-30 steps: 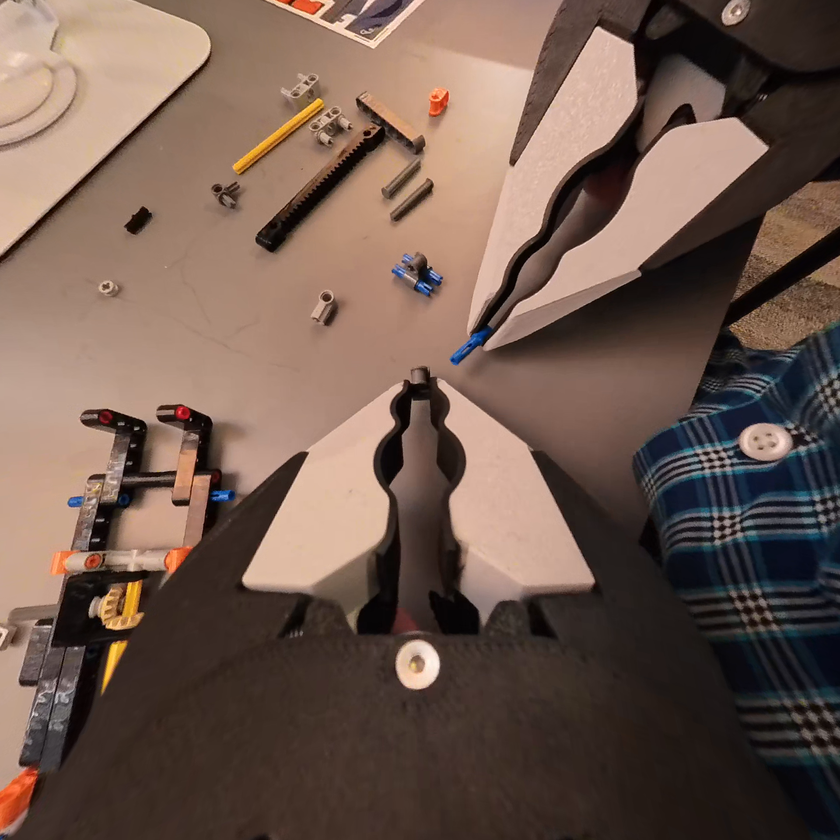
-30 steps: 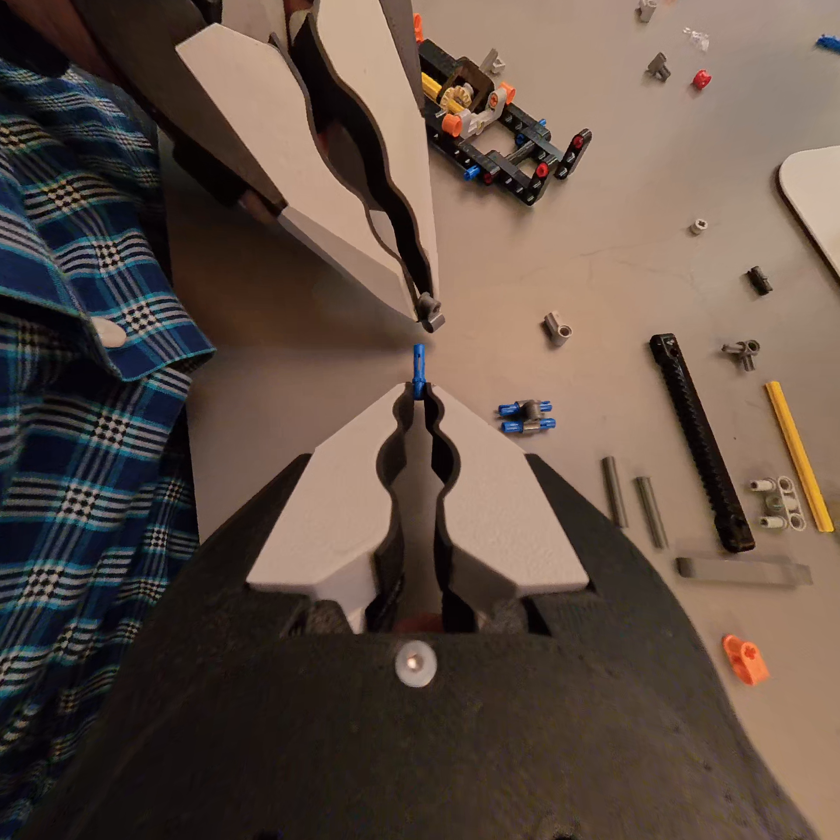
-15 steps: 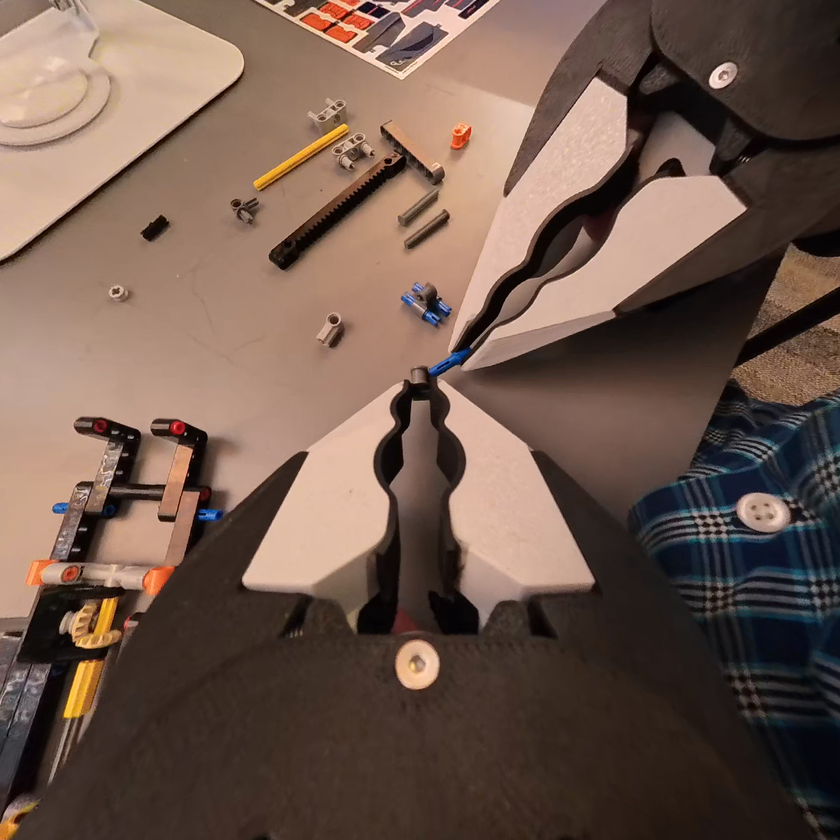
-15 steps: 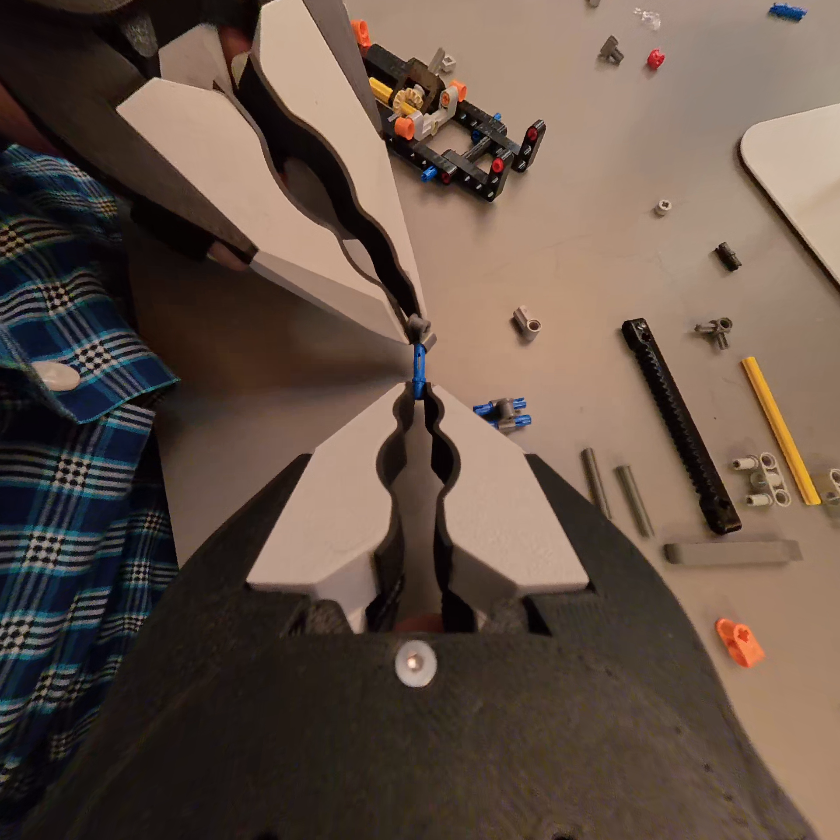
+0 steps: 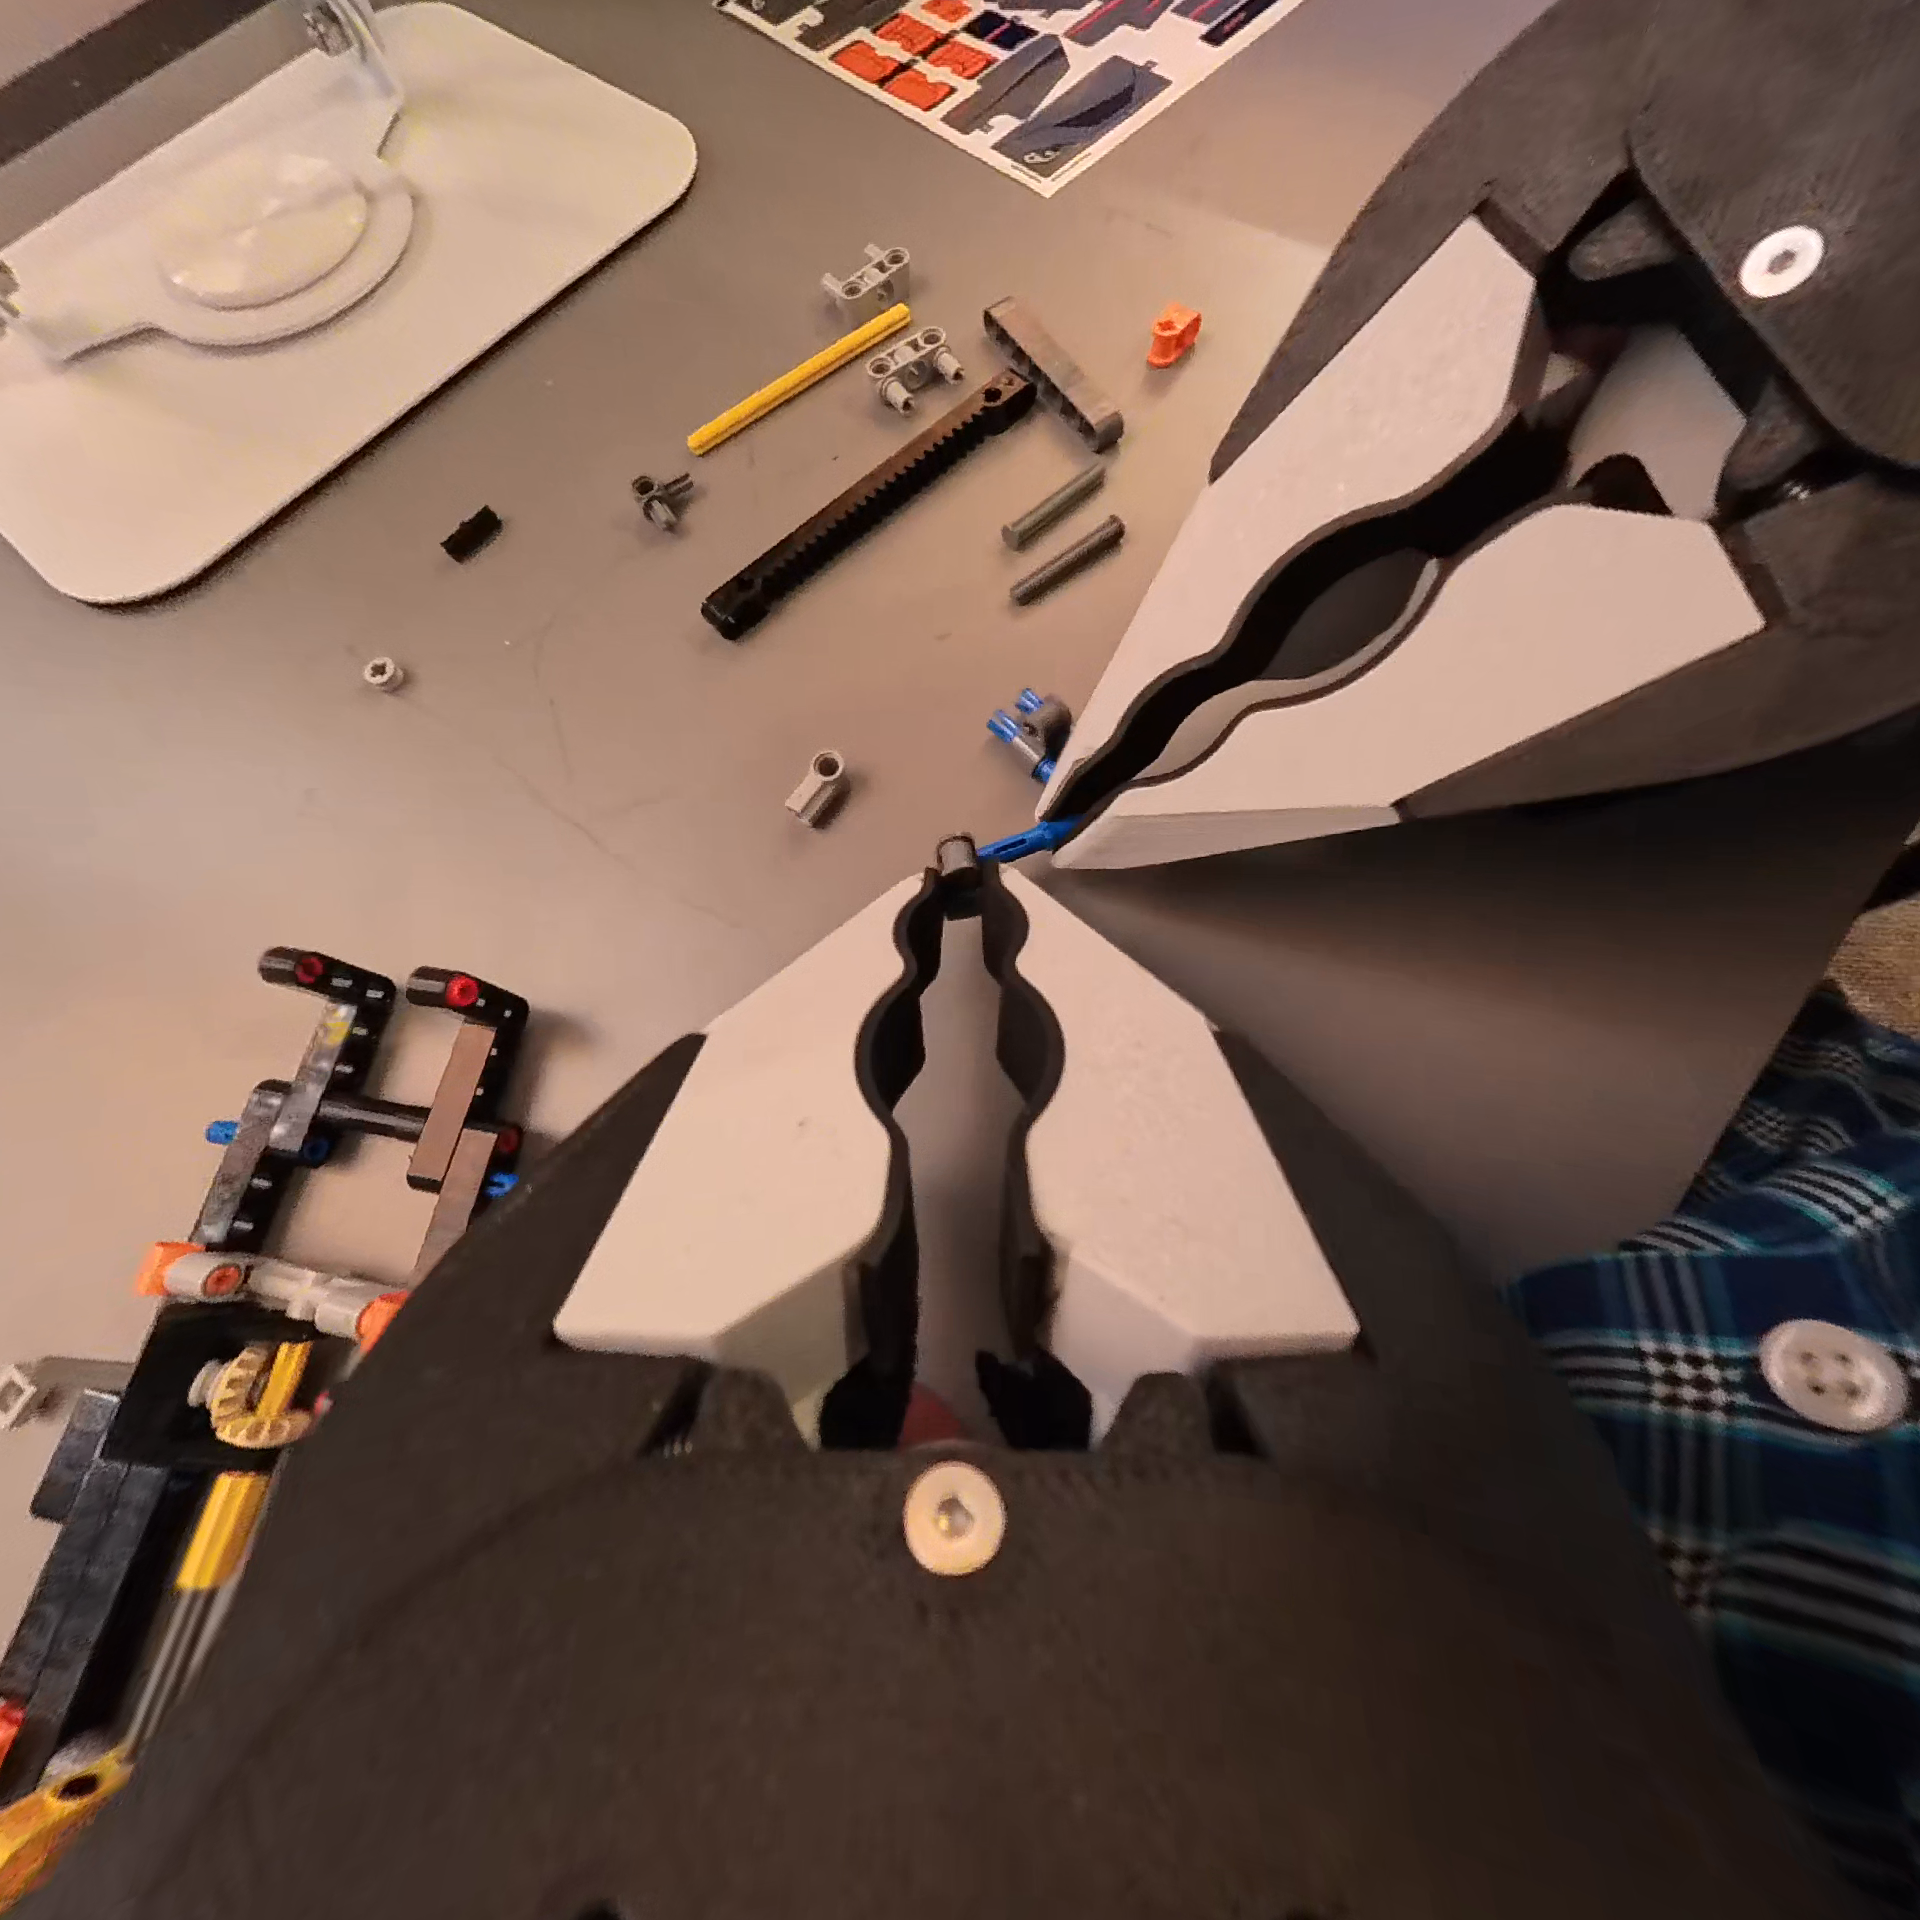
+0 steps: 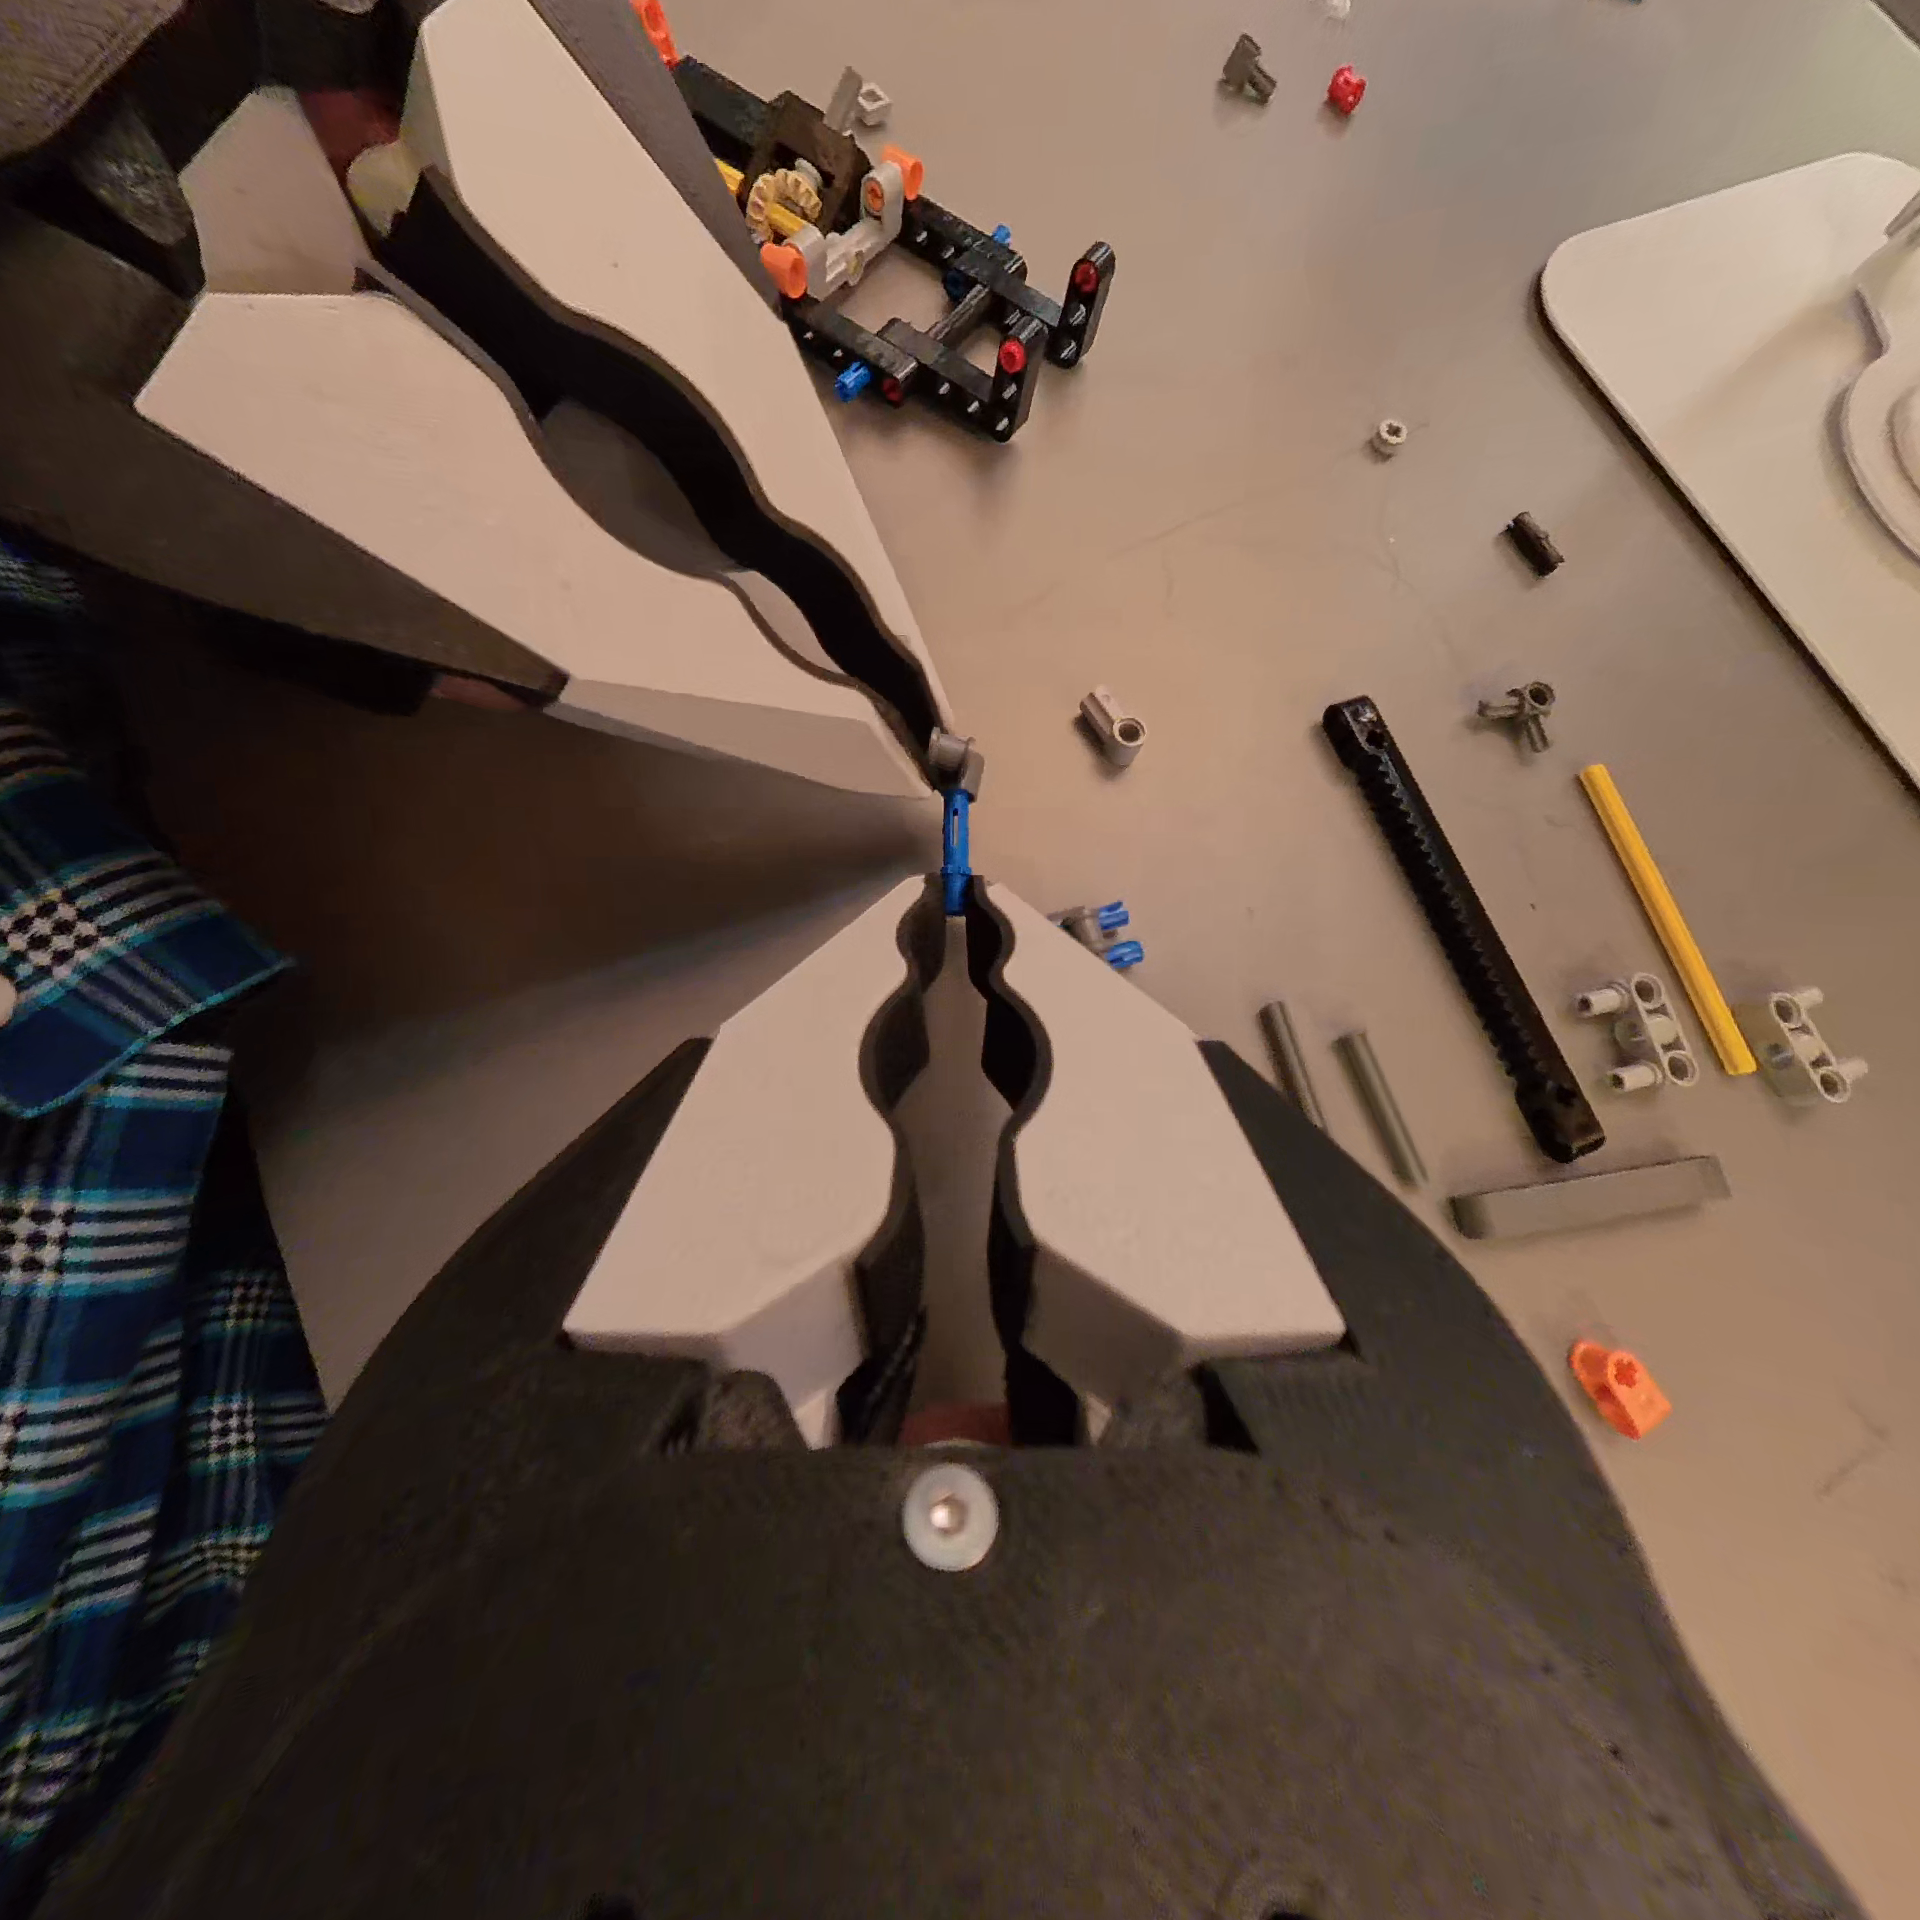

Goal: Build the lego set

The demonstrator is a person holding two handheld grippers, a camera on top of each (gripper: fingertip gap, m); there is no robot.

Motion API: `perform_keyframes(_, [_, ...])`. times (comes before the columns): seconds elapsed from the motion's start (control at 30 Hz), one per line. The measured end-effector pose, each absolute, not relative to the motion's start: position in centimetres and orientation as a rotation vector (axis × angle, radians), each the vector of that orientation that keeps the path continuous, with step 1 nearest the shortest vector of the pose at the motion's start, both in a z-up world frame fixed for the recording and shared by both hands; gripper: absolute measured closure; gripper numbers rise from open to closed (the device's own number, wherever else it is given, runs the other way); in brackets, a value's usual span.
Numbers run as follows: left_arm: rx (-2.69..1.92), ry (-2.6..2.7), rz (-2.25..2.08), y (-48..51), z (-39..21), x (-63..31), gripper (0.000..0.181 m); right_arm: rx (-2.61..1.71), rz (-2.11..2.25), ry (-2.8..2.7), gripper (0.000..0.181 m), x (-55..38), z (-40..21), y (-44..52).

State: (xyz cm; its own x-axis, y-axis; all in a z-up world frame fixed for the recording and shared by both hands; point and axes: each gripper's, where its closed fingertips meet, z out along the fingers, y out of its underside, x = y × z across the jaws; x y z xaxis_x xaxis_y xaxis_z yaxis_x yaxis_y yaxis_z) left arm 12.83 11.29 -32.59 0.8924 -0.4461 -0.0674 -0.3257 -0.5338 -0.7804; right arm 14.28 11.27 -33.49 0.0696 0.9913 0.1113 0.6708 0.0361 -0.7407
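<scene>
A small grey plastic connector (image 5: 954, 858) is pinched at the tip of the left gripper (image 5: 958, 883), above the grey table (image 5: 520, 748). A thin blue plastic pin (image 6: 956, 844) is pinched by the right gripper (image 6: 954, 896). The pin's end is touching the connector.

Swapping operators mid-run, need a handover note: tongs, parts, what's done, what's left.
Left tongs: shut on the small grey plastic connector, held above the table.
Right tongs: shut on the small blue plastic pin, whose tip meets the connector; full seating can't be confirmed.
Black beam chassis with orange and yellow parts is partly built on the grey table.
Left: press the pin home, then use the loose parts such as the black toothed rack and yellow axle.
</scene>
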Motion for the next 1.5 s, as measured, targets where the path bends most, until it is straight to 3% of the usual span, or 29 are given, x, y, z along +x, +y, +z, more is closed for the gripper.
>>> perform_keyframes(0.03, [-2.179, 0.538, -0.180, 11.3, -32.5, 12.8, 0.176, -1.695, 0.620, -1.663, 0.180, 14.2, -33.5, 11.3])
perform_keyframes(1.5, [-2.214, 0.601, -0.253, 10.4, -33.2, 13.9, 0.181, -1.560, 0.467, -1.770, 0.181, 13.6, -33.8, 11.1])
